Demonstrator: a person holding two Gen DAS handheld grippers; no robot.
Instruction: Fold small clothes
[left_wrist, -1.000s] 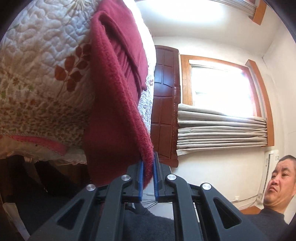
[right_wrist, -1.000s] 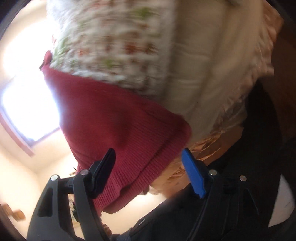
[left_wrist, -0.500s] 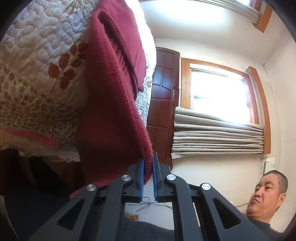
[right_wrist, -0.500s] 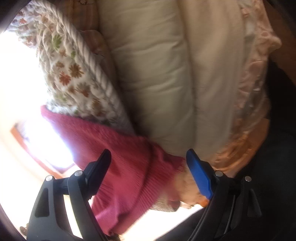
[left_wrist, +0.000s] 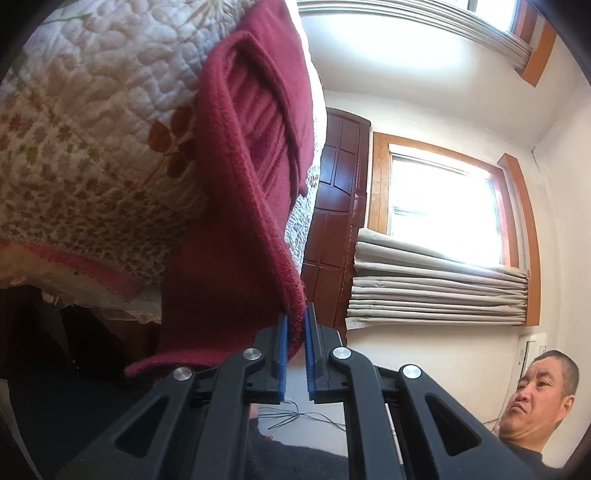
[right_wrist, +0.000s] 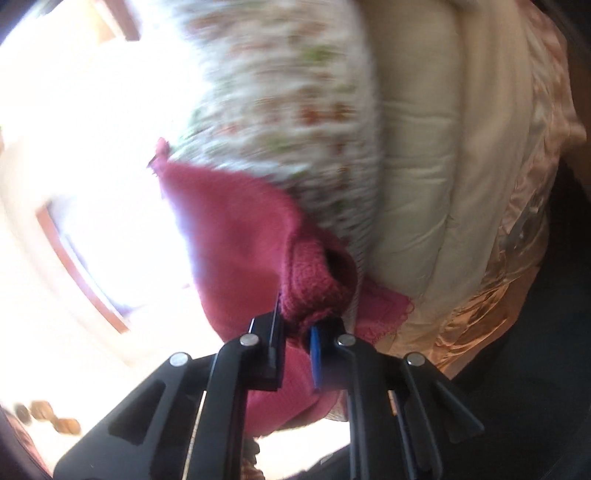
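A: Start at the left edge of the left wrist view. What is there?

B: A quilted bedspread (left_wrist: 92, 122), white with a small leaf and flower print, over the edge of a bed. A pink scalloped trim runs along its lower hem, with dark space beneath.

A: And the garment?

B: The dark red knit garment (left_wrist: 240, 192) lies on the bedspread and hangs off its edge. Its hemmed border runs down to the left gripper (left_wrist: 293, 325), whose blue-padded jaws are closed on that edge, only the thickness of the knit between them.

A: Further right?

B: A dark wooden door (left_wrist: 338, 206), then a bright window (left_wrist: 443, 206) in an orange-brown frame, with a pale curtain (left_wrist: 436, 284) bunched in folds below it. A person (left_wrist: 532, 410) in a dark top is at the lower right corner.

A: Now the right wrist view, from the left.

B: It is blurred. Glare from a window fills the left side. In the middle the same red garment hangs from the floral bedspread (right_wrist: 288, 110), and the right gripper (right_wrist: 297, 325) has its jaws clamped on a bunched fold of it. To the right are a cream mattress side (right_wrist: 436, 177) and a shiny peach bed skirt (right_wrist: 517, 258).
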